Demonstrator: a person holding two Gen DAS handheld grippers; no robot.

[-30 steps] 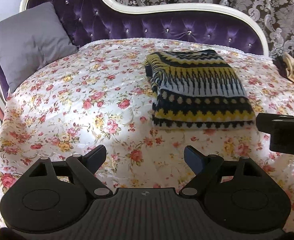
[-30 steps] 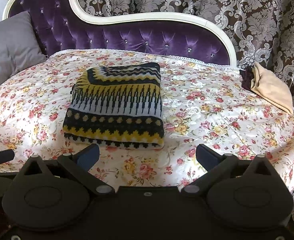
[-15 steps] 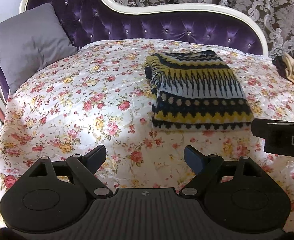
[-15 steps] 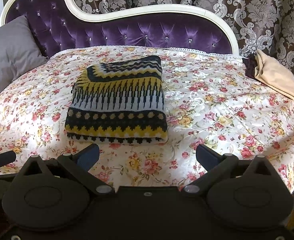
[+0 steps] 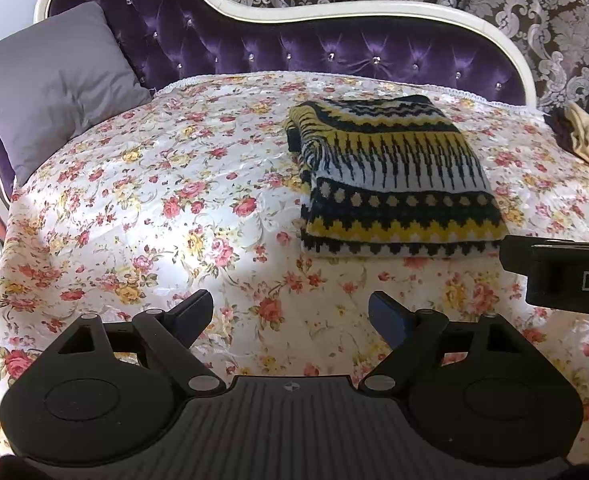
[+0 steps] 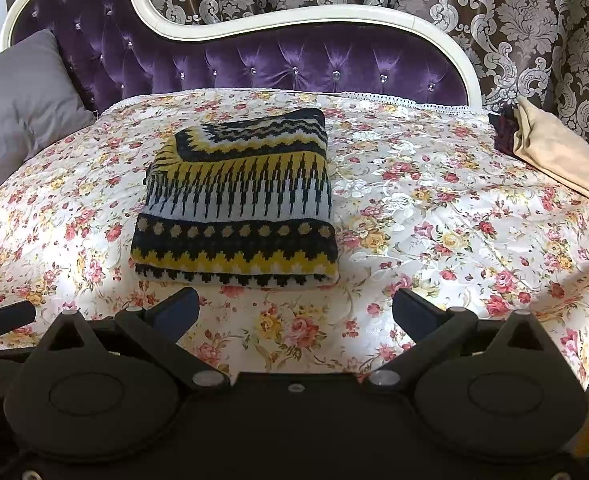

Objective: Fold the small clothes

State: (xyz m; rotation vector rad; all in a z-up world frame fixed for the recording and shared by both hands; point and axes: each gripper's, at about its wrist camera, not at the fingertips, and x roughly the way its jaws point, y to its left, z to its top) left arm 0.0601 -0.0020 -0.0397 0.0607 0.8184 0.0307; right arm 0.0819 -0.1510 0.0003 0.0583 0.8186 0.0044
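The folded knit sweater (image 6: 234, 204) lies flat on the flowery bedspread (image 6: 434, 232), in the middle of the right wrist view. The left gripper (image 5: 290, 316) and the right gripper (image 6: 294, 308) both have their jaws wide apart near the bottom, holding nothing. A tan cloth (image 6: 554, 152) sits at the upper right.

Folded sweater (image 6: 234, 204) lying on the bedspread (image 6: 434, 240), about mid-bed, slightly left of centre. Pillow (image 6: 18, 104) at far left, leaning against the headboard (image 6: 254, 56) running along the far edge. Folded cloth (image 6: 554, 152) at far right edge. Curtain (image 6: 514, 20) behind the headboard.
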